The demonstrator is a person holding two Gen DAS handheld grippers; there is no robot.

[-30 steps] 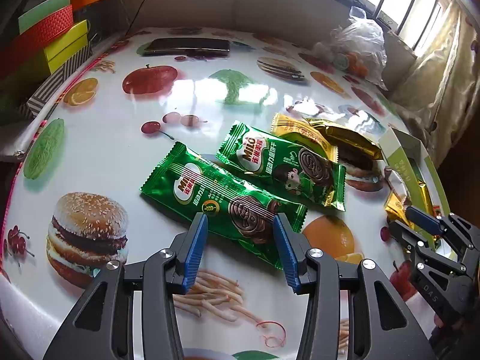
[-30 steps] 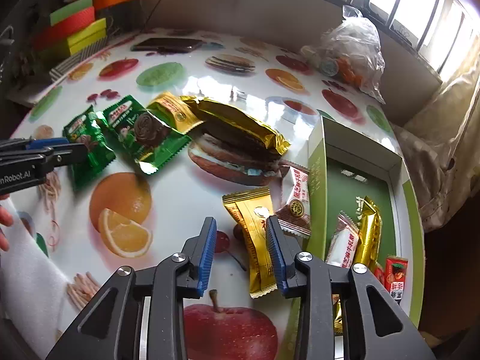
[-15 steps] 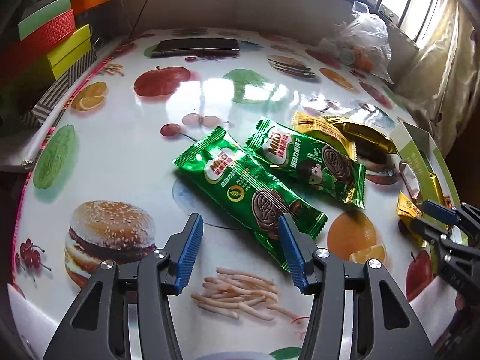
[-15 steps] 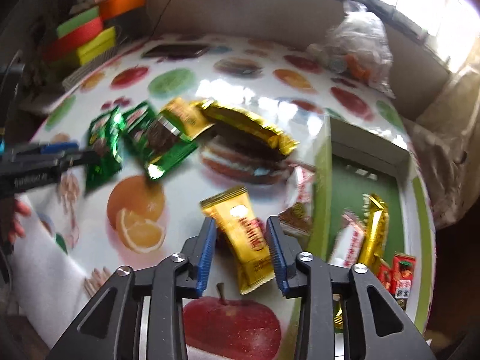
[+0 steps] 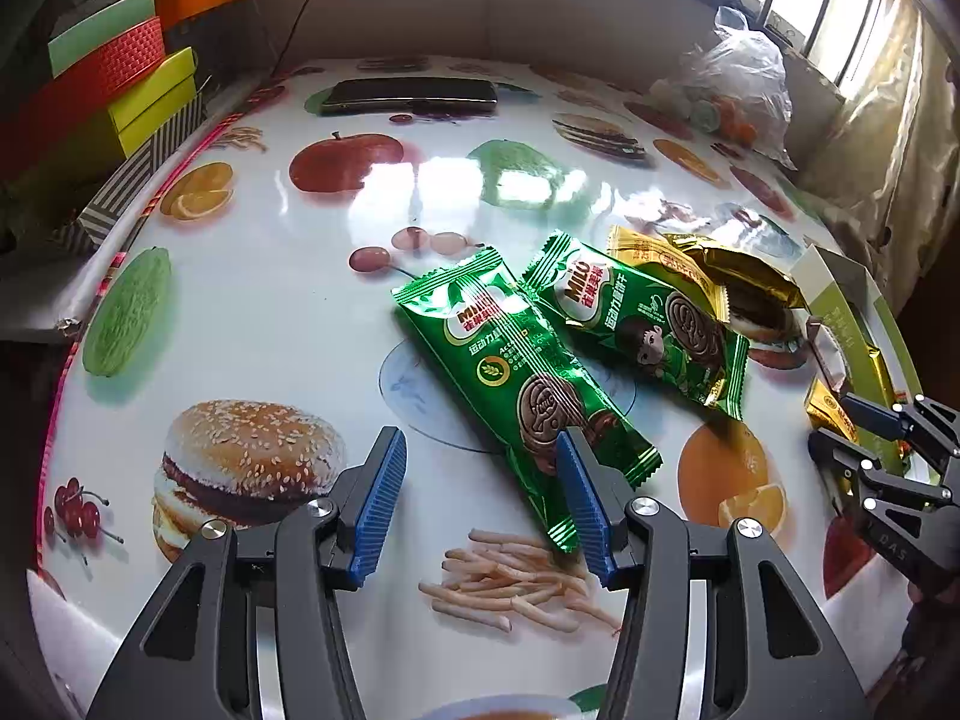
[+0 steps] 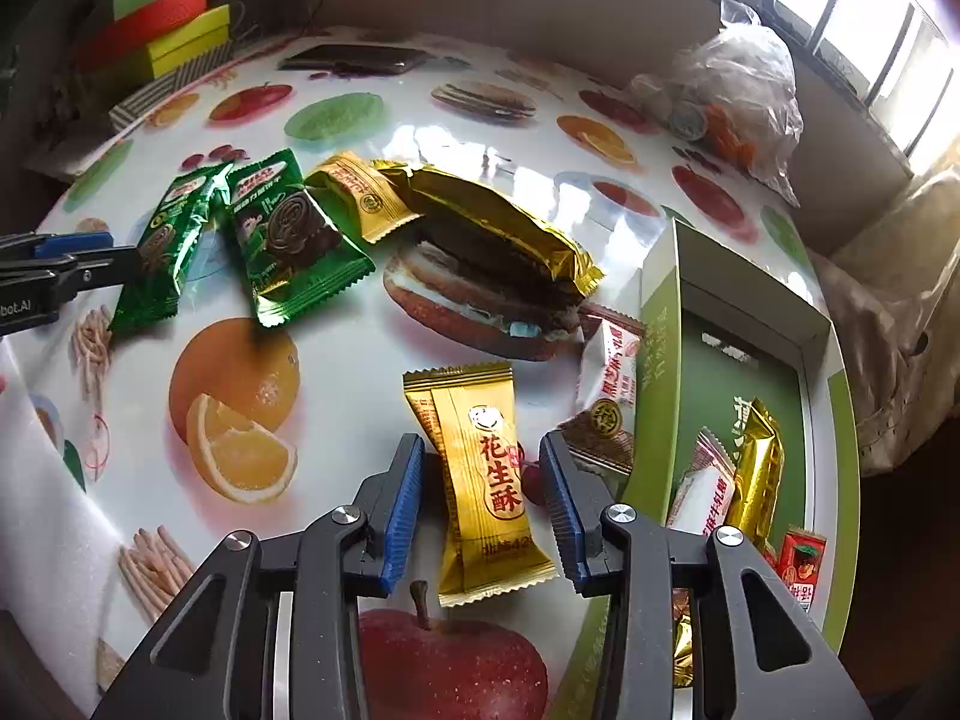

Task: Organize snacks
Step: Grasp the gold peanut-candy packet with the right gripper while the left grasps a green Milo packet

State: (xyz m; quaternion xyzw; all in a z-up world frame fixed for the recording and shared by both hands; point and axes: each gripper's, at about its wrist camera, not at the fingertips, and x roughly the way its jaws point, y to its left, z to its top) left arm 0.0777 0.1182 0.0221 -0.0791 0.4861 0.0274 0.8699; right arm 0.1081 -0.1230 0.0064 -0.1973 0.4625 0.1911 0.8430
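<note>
Boxes (image 5: pixel 120 90) in orange, green, red and yellow are sitting stacked at the far left edge of the table (image 5: pixel 270 312), whose glossy cloth is showing printed fruit, burgers and fries. A dark phone (image 5: pixel 411 95) is lying flat near the table's far edge.

Left gripper (image 5: pixel 480 489) is hanging over the table with jaws standing wide, having just been opening. Its right blue pad is sitting over the near end of a long green Milo packet (image 5: pixel 516 372); the left pad is well clear of the wrapper, so nothing is being gripped. A second green Milo packet (image 5: pixel 642 324) is lying just beside the first, its far corner overlapping a small gold wrapper (image 5: pixel 645 252). A larger crumpled gold packet (image 6: pixel 498 222) is lying next to that one, over a printed burger.

Right gripper (image 6: pixel 483 507) is straddling a gold peanut-candy packet (image 6: pixel 480 480), which is lying flat on the table between the blue pads. The jaws have just been opening, and a gap is showing on each side of the wrapper, so it is not being pinched. A white-and-red candy (image 6: pixel 615 372) is leaning against the outer wall of the green box (image 6: pixel 657 372). Inside the box, a gold stick packet (image 6: pixel 759 468), a white-and-red packet (image 6: pixel 705 495) and a small red packet (image 6: pixel 801 564) are already lying. A clear plastic bag (image 6: pixel 738 90) is sitting at the far right of the table.
</note>
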